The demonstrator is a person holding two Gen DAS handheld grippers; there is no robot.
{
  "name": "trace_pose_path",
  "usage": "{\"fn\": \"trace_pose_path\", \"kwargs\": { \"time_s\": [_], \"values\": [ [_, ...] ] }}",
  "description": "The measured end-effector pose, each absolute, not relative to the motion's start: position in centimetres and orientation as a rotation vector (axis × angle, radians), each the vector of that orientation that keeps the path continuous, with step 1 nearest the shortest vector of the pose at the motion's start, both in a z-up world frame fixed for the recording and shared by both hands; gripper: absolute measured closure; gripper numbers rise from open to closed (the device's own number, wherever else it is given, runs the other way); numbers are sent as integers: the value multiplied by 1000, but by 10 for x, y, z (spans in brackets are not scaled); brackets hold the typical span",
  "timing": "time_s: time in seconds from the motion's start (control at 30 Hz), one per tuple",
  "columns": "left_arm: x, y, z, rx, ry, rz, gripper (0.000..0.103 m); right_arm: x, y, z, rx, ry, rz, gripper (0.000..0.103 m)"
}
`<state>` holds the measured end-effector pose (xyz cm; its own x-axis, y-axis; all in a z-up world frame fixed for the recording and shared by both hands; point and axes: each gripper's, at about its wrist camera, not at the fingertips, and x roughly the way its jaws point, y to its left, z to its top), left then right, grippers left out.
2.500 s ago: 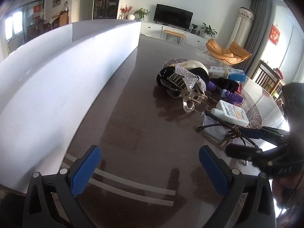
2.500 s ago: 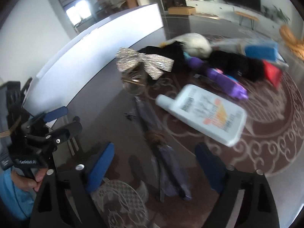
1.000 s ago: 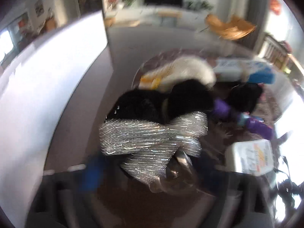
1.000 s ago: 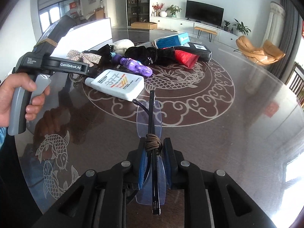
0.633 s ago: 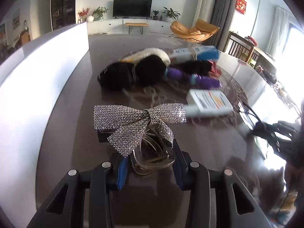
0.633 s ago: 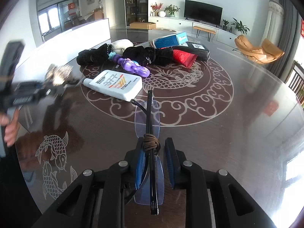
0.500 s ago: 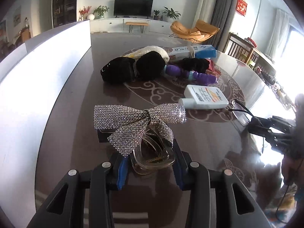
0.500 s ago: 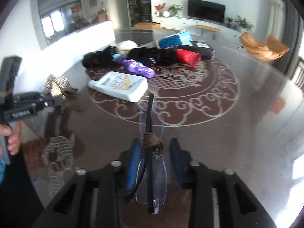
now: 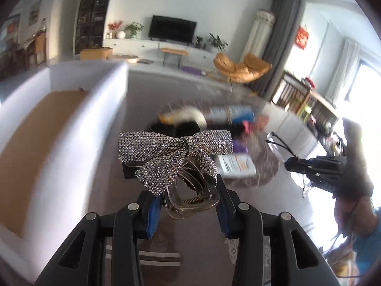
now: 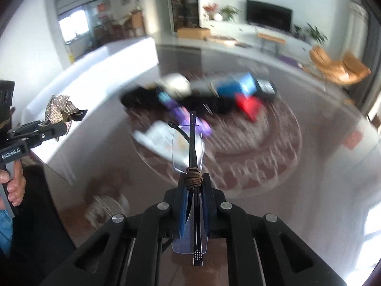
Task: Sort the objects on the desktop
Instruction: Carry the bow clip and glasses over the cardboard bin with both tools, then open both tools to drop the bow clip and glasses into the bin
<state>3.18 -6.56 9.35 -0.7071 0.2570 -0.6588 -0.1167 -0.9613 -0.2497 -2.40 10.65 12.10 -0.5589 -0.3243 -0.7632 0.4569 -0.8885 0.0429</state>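
The left tool (image 9: pixel 188 206) clamps the bow hair clip (image 9: pixel 176 153) above the counter's left edge, nearer the white bin (image 9: pixel 42 128), while the right tool (image 10: pixel 194 205) grips folded glasses (image 10: pixel 190 143), pointing forward.

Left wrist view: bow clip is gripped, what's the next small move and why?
Probably carry the bow hair clip leftward over the white box before opening. The left tongs hold it clear of the table, and the box's brown floor lies just to the left.
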Motion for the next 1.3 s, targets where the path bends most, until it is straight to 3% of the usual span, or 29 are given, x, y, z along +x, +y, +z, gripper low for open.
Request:
{"fn": "trace_pose_path", "kwargs": {
  "time_s": [0.2,0.37,0.67,0.7,0.73,0.77,0.8,1.0,1.17,1.3],
  "values": [
    [29,-171,143,-1116,-306,2907,63,-65,-5,180,959,113,-2282,91],
    [20,-260,137,-1272,-405,3014,63,-91,-129,204,897,23,-2088,91],
    [-11,-326,70,-1744,-485,2962,62,-129,-269,131,1117,184,-2005,89],
    [-13,-327,66,-1785,-477,2970,58,-131,-274,124,1142,186,-1997,82],
    [-14,-327,63,-1798,-470,2975,54,-133,-276,119,1157,179,-1989,63],
    [-14,-326,62,-1792,-467,2983,42,-133,-276,117,1164,162,-1991,49],
    [-13,-324,63,-1776,-456,3000,32,-133,-274,117,1154,148,-2006,29],
    [6,-296,95,-1547,-404,3155,27,-117,-221,136,1010,69,-2081,25],
    [28,-201,141,-1264,-360,3029,27,-78,-121,151,842,92,-2273,8],
    [51,-96,143,-1129,-341,2828,0,-52,-33,139,829,204,-2449,8]
  ]
}}
